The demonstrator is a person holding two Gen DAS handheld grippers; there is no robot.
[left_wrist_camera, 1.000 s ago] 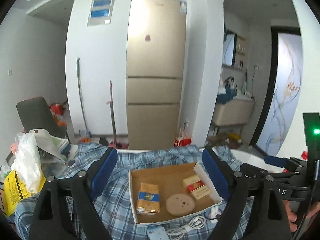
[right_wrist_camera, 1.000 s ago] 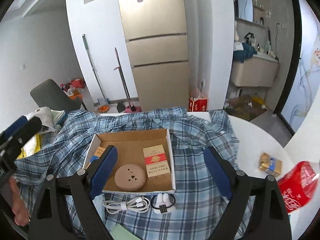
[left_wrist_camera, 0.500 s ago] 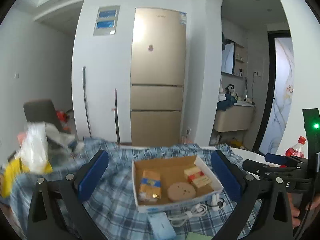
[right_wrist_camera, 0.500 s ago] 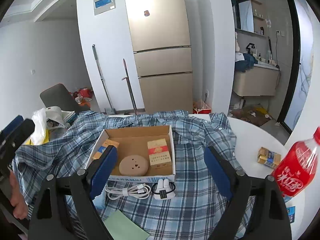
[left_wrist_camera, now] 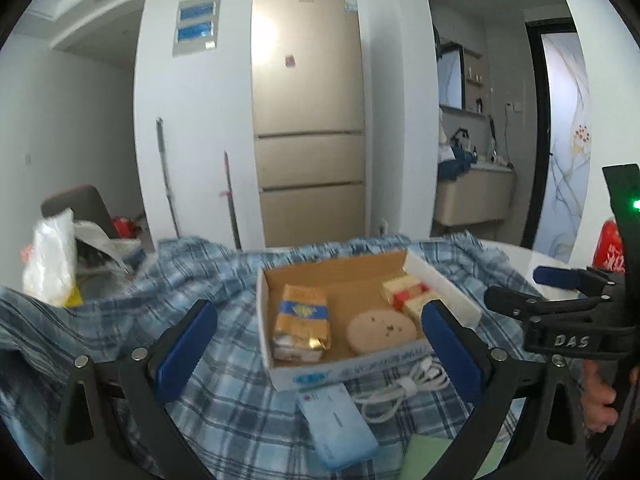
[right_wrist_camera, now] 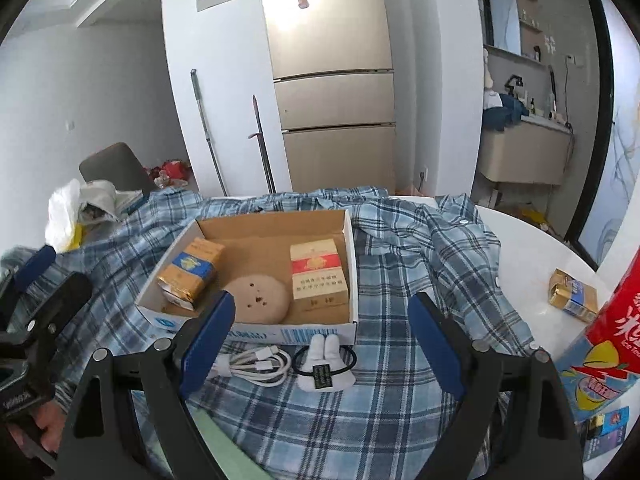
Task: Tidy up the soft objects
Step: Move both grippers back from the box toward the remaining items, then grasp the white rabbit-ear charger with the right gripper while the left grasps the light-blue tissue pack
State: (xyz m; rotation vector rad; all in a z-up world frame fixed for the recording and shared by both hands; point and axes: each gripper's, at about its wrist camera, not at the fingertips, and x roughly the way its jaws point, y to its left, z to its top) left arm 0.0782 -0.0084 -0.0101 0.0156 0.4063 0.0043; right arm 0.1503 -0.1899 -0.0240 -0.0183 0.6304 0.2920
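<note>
Two grippers hang above a blue plaid shirt [right_wrist_camera: 400, 280] that lies spread and rumpled across a white round table [right_wrist_camera: 532, 248], and neither holds anything. The left gripper [left_wrist_camera: 318, 340] has its blue-padded jaws spread wide, framing the near end of a shallow cardboard box [left_wrist_camera: 340, 368] that sits on the shirt; the right gripper [right_wrist_camera: 320, 330] is likewise wide apart, with the box front between its fingers. Inside the box, seen from the right wrist, a blue-and-gold pack [right_wrist_camera: 190, 270] lies at the left, a round tan pad [right_wrist_camera: 258, 298] with small dark specks rests in the middle near the front wall, and a red-and-cream carton [right_wrist_camera: 318, 274] lies flat at the right, close beside the pad. Just in front of the box on the shirt lie a coiled white cable [right_wrist_camera: 258, 364] and, right beside it, a small white soft bunny-shaped piece on a black hair tie [right_wrist_camera: 326, 368]. From the left wrist a light blue packet [left_wrist_camera: 336, 426] lies on the shirt just before the box, next to the cable, and a pale green sheet [left_wrist_camera: 424, 456] shows at the bottom edge. Off the shirt on the bare tabletop at the right sits another blue-and-gold pack [right_wrist_camera: 572, 296], with a red drink bottle [right_wrist_camera: 600, 352] near it. White plastic bags [right_wrist_camera: 66, 216] are heaped at the far left edge of the table.
</note>
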